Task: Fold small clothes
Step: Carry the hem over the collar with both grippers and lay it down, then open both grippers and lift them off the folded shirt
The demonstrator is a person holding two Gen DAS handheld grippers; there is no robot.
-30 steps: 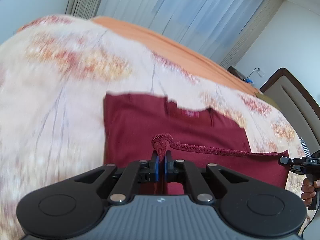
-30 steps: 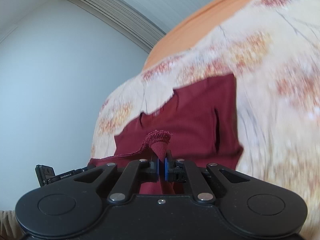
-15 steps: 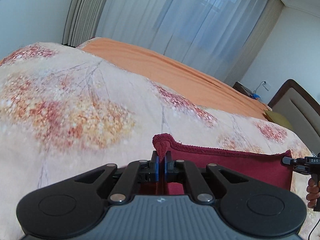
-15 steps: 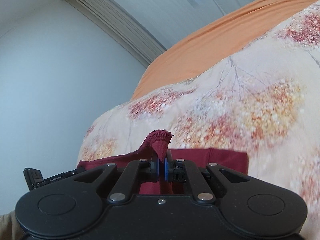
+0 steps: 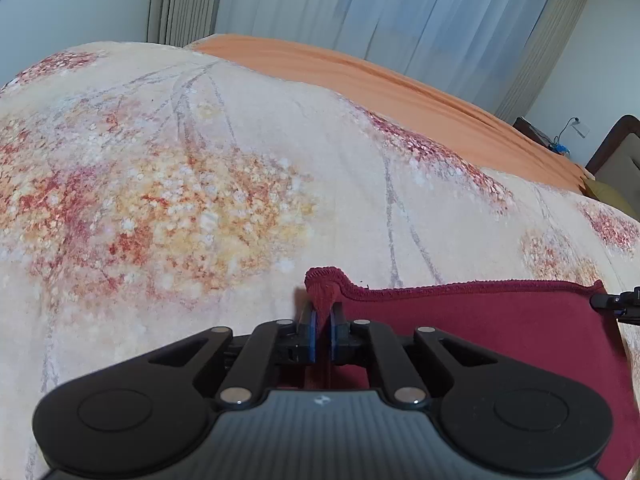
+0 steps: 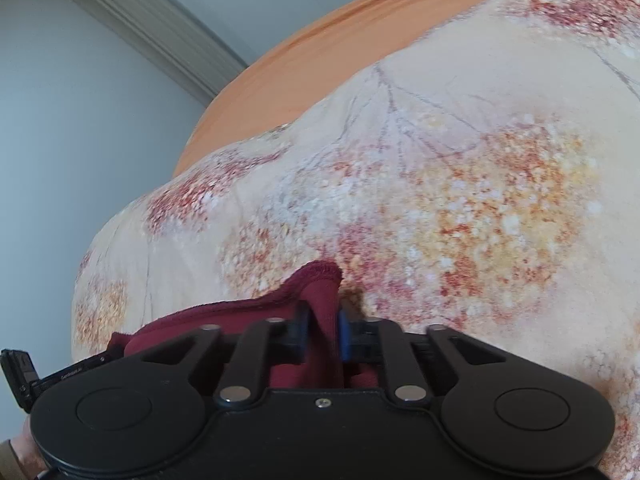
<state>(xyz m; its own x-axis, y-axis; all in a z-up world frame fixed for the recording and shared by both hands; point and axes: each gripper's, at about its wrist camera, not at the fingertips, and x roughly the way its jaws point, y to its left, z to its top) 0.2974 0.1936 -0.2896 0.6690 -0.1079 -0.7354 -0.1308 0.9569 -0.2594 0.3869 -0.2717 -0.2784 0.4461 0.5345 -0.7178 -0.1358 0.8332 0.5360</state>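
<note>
A dark red garment [image 5: 480, 316] lies low on the floral bedspread [image 5: 200, 184]. My left gripper [image 5: 321, 320] is shut on its left hem corner, which bunches up between the blue pads. The hem edge runs right to the tip of the other gripper [image 5: 616, 304]. In the right wrist view my right gripper [image 6: 324, 332] is shut on the other hem corner of the garment [image 6: 224, 320], its jaws a little apart around the cloth. The left gripper's tip [image 6: 20, 372] shows at the far left. Most of the garment is hidden under the grippers.
An orange sheet [image 5: 400, 76] covers the far side of the bed. White curtains [image 5: 400, 8] hang behind it. A brown headboard [image 5: 616, 148] and a bedside table with cables stand at the right. A pale wall [image 6: 80, 100] is on the left.
Both grippers carried the hem forward over the rest of the garment and down toward the bedspread. The collar and lower layer, visible a second ago, are now covered. The right jaws look slightly wider.
</note>
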